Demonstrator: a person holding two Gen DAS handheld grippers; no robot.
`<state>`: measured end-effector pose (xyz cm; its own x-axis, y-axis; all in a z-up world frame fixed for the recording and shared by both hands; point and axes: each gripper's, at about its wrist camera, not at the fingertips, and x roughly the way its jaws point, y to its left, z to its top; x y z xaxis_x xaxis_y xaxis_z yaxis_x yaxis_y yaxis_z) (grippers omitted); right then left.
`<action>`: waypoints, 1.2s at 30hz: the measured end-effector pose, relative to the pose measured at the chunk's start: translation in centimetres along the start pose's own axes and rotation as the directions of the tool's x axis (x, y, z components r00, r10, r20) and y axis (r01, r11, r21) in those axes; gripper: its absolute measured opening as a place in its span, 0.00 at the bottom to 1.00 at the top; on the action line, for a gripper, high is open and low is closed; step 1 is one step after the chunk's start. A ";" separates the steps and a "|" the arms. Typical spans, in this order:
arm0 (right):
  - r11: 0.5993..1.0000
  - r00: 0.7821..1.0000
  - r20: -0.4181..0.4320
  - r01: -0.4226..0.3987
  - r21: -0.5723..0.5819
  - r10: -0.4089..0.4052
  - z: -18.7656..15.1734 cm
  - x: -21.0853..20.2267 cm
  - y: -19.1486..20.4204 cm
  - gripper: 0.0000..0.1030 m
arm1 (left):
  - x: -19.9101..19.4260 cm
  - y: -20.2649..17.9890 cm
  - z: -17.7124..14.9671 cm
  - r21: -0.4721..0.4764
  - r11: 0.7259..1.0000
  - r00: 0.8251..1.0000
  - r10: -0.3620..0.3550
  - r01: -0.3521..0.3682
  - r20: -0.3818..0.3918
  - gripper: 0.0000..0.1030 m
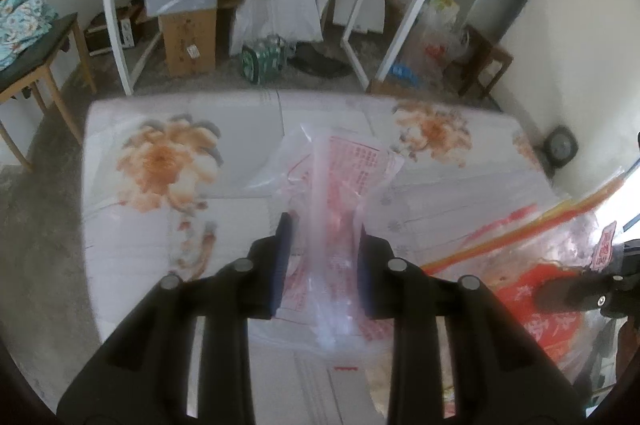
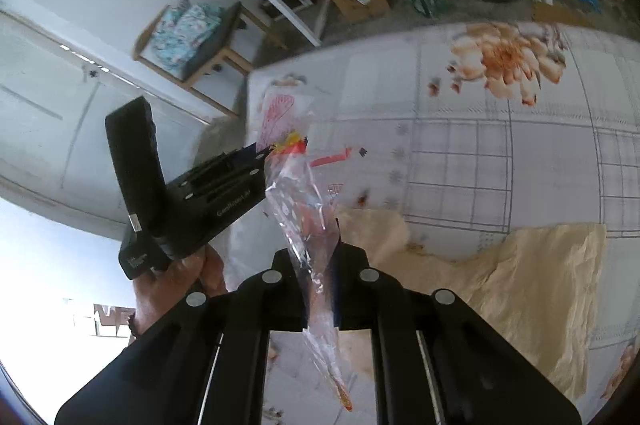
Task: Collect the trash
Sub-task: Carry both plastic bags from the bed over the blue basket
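Left tongs [image 1: 324, 245] pinch a clear plastic wrapper with red print [image 1: 340, 185], held above the flowered bed sheet [image 1: 160, 225]. Right tongs [image 2: 320, 257] are pressed together on a crinkled clear bag [image 2: 296, 193], which the left tongs also grip at its upper end. A tan paper sheet [image 2: 540, 285] lies on the bed.
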<state>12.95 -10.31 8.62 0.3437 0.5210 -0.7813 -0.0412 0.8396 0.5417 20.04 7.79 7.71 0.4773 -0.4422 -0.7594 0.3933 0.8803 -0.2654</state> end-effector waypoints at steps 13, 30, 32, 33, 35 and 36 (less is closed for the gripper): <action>0.990 0.995 0.084 -0.033 -0.135 0.045 -6.4 -8.2 6.8 0.08 | -16.9 -1.0 -7.5 0.005 1.000 0.984 -0.002 0.001 0.180 0.26; 0.818 0.934 -0.313 -0.311 -0.485 0.170 -33.6 2.2 22.5 0.08 | -34.4 9.8 -57.7 -0.567 0.717 0.905 0.402 -0.406 -0.140 0.26; 0.796 0.910 -0.386 -0.342 -0.499 0.150 -37.5 5.3 24.0 0.08 | -32.6 11.6 -63.7 -0.626 0.642 0.891 0.394 -0.442 -0.225 0.26; 0.791 0.902 -0.410 -0.348 -0.504 0.135 -39.0 6.6 24.4 0.08 | -31.7 12.3 -66.0 -0.658 0.609 0.892 0.379 -0.442 -0.249 0.26; 0.779 0.885 -0.456 -0.353 -0.519 0.097 -42.5 9.6 25.2 0.08 | -29.3 13.6 -69.8 -0.682 0.560 0.880 0.359 -0.471 -0.313 0.26; 0.778 0.874 -0.478 -0.358 -0.515 0.086 -43.9 10.8 25.4 0.08 | -28.2 14.2 -71.3 -0.698 0.538 0.879 0.341 -0.472 -0.332 0.26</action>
<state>-25.56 23.36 0.32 -0.1515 0.6011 -0.7846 -0.6387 0.5463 0.5419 -43.85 45.04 -16.97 0.2924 -0.0317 -0.9558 -0.5621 0.8029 -0.1986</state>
